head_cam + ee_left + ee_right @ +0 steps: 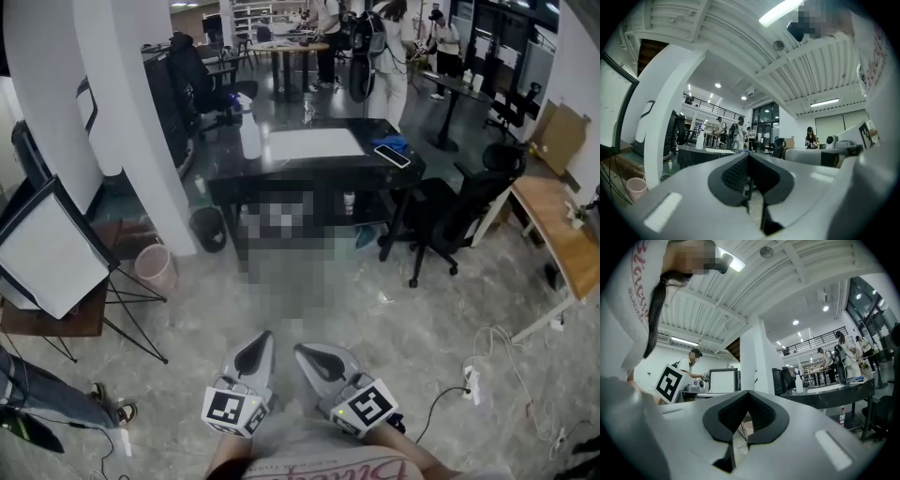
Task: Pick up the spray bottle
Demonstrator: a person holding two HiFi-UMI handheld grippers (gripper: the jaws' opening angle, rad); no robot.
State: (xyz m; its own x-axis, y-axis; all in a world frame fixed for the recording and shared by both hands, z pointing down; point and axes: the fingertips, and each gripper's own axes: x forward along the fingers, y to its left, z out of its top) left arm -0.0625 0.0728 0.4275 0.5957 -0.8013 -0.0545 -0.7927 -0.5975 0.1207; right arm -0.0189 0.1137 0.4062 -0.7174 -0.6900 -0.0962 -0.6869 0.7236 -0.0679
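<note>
The white spray bottle stands upright on the left part of a dark table across the room. It also shows small and far off as the spray bottle in the left gripper view and the spray bottle in the right gripper view. My left gripper and right gripper are side by side close to my body, far short of the table. Both point level toward it. The left gripper and the right gripper each have their jaws together with nothing between them.
A white sheet and a phone lie on the table. A black office chair stands at its right, a pink bin and a white pillar at its left. A light panel stands left; cables and a power strip lie right.
</note>
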